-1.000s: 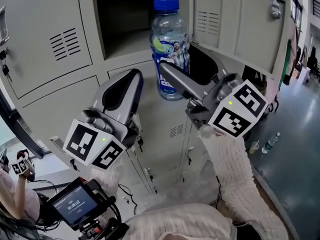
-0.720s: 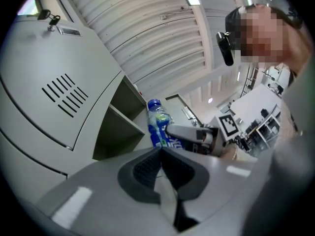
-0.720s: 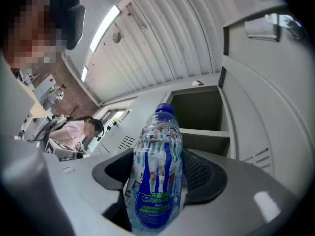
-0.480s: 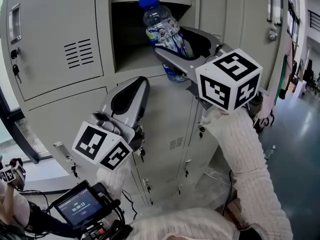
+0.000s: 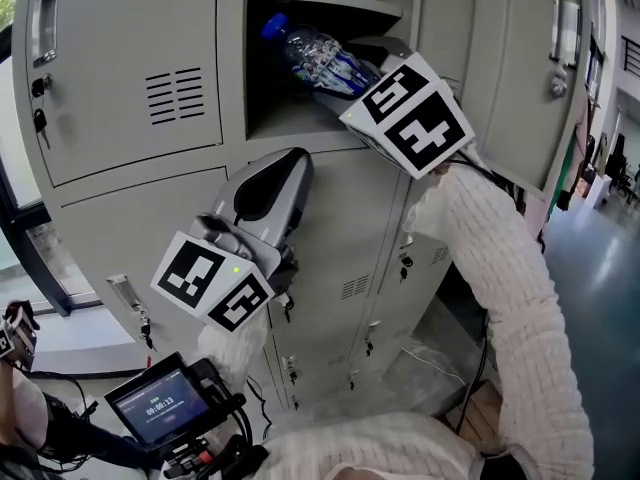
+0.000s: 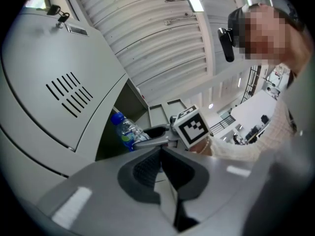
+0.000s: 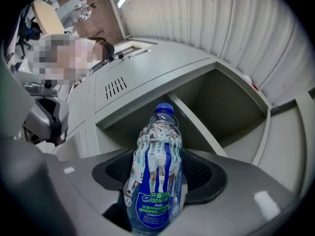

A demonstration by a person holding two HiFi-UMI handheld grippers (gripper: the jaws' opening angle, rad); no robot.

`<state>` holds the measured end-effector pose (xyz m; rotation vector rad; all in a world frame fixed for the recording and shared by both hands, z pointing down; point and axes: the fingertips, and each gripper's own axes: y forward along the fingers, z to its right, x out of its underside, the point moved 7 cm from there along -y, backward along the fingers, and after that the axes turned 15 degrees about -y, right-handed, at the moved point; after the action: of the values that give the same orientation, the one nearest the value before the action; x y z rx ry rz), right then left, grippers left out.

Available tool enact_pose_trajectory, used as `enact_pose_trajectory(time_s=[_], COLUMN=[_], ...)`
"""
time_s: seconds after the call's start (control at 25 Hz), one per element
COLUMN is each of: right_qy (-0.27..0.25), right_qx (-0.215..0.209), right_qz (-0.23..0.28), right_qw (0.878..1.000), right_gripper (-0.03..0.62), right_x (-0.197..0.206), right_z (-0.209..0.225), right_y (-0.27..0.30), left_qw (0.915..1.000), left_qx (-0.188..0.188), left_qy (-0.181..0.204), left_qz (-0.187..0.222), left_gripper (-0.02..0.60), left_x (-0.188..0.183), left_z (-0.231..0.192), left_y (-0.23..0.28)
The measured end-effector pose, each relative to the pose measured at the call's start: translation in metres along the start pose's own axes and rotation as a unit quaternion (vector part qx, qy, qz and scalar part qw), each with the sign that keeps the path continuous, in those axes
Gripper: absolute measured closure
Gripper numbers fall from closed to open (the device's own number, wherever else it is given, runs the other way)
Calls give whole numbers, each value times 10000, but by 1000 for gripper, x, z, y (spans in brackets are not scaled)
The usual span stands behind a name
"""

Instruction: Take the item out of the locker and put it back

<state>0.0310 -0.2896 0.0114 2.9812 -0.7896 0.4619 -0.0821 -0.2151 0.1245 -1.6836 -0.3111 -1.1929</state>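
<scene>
In the head view a marker cube (image 5: 408,115) hides the lower half of the bottle (image 5: 315,53); the right gripper view's edge crops its base.

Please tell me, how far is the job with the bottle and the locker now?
Done: the taking out; a second ago the bottle was upright outside the locker. In hand: the right claw, shut on the bottle, brings it tilted, cap first, into the open compartment. Left: to set it down and release. The left claw waits below, shut and empty.

Clear plastic bottle (image 5: 322,60), blue cap, blue label, tilted cap-first into open grey locker (image 5: 292,118).
</scene>
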Motion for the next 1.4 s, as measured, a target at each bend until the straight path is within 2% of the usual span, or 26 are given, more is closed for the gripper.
enact_pose_trajectory(time_s=[0.2,0.32,0.52,0.72,0.92,1.16,1.4], right_qy=[-1295,-1710,-1867,-1650,-1495,-1532,-1517], right_qx=[23,-178,-777,-1459,-2062,-2390,-2748], right_qz=[-406,-551,-698,-757,-750,-999,-1024], right_qw=[9907,9836,9769,9725,9641,9536,9439], right_gripper=[278,278,278,278,278,276,276], right_x=[-6,-5,3,15,23,33,39], right_z=[2,2,2,-4,-18,-25,-32], right_y=[26,45,79,119,143,157,162], left_qw=[9999,9999,9997,9989,9986,9981,9974], left_qx=[-25,-130,-180,-319,-299,-259,-178], left_qy=[113,65,-8,-269,-350,-463,-623], left_qz=[-48,-35,-136,-205,-257,-318,-317], left_gripper=[577,577,577,577,577,577,577], left_x=[5,7,12,15,18,25,27], left_z=[-2,-7,-10,-16,-13,-11,-10], left_y=[-2,-5,0,7,10,11,11])
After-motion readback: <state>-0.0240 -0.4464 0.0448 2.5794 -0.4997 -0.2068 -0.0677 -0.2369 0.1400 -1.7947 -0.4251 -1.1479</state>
